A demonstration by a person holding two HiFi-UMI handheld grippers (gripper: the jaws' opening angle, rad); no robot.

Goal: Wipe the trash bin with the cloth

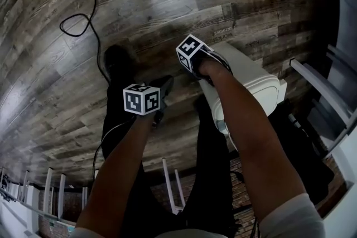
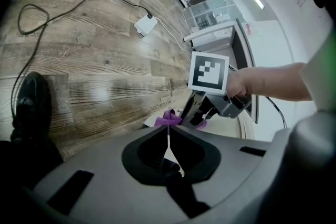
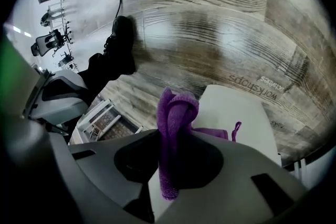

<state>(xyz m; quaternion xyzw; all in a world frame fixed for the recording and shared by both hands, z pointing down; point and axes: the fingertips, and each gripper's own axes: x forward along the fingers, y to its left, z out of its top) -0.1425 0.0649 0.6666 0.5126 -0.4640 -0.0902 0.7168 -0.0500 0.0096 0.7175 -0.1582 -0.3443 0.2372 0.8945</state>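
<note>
Right tongs (image 3: 173, 136): clamped on the purple cloth (image 3: 176, 110), which stands up in a folded bunch out of the jaws, with a loose tail to the right.

Left tongs (image 2: 168, 131): together and empty. We see only a thin sliver of light between the jaws.

Trash bin (image 3: 244, 113): it lies directly ahead of and below the right tongs, and its flat white lid is the surface the cloth faces.

Long axis: from the right tongs, the lid runs forward and a little to the right, with its far short edge near the printed lettering on the floor (image 3: 210, 23).

Nearer hand: the right. It is over the lid, while the left tongs hang off to the side over bare floor, near a dark shoe (image 1: 117, 61).

Key relation: the cloth sits just above the lid's near end, so we judge that the coming stroke calls for lowering it and drawing it along that long axis.

Contact: we cannot tell whether the cloth touches the lid yet.

Head view only: this view shows the bin's whole outline (image 1: 251, 79) under the right forearm, but it hides the cloth behind the marker cube (image 1: 192, 52).

Left gripper view only: this view shows the right tongs from the side, with purple fabric at their tip by the lid's edge.

Right gripper view only: this view shows the grip on the cloth itself.
</note>
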